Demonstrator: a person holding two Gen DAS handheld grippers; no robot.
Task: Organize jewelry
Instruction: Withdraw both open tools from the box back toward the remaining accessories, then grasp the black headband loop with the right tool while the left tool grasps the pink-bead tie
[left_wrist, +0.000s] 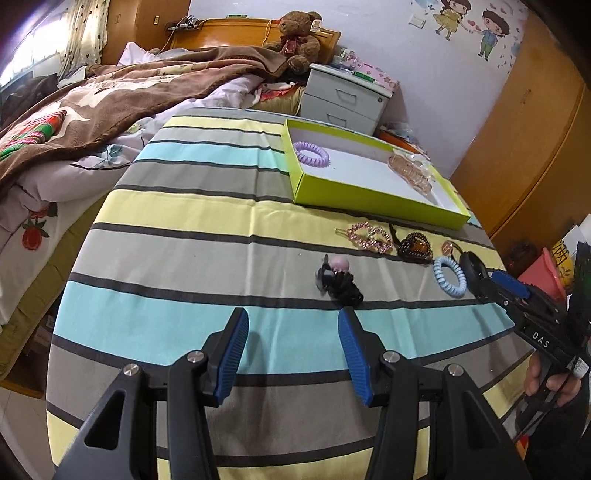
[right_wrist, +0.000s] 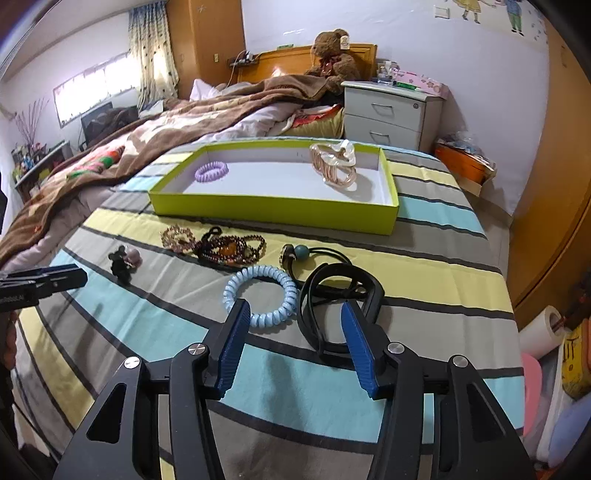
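On the left, the left tongs (left_wrist: 291, 325) are hanging released over the striped counter (left_wrist: 184, 258), nothing between the pads, with the black clip with a pink ball (left_wrist: 338, 278) lying just ahead of them. Moving right along the row, a pink beaded bracelet (right_wrist: 177, 236) and a dark beaded bracelet (right_wrist: 232, 247) are lying touching, then a blue coil hair tie (right_wrist: 260, 295) is lying flat. Furthest right, the black band (right_wrist: 340, 302) is resting beside the coil, its loop's long axis running from near to far and slightly rightward. The right tongs (right_wrist: 291, 321) are standing apart, gripping nothing; their left pad is overlapping the coil's near edge and their right pad the band.

Behind the row, the green box (right_wrist: 273, 210) is already holding a purple coil tie (right_wrist: 211, 171) and a peach hair claw (right_wrist: 334, 166).

The risk I am seeing: straddling both coil and band, the right tongs could pinch the two together, or nudge one sideways. The band's thin rim may also slip out if caught edge-on.
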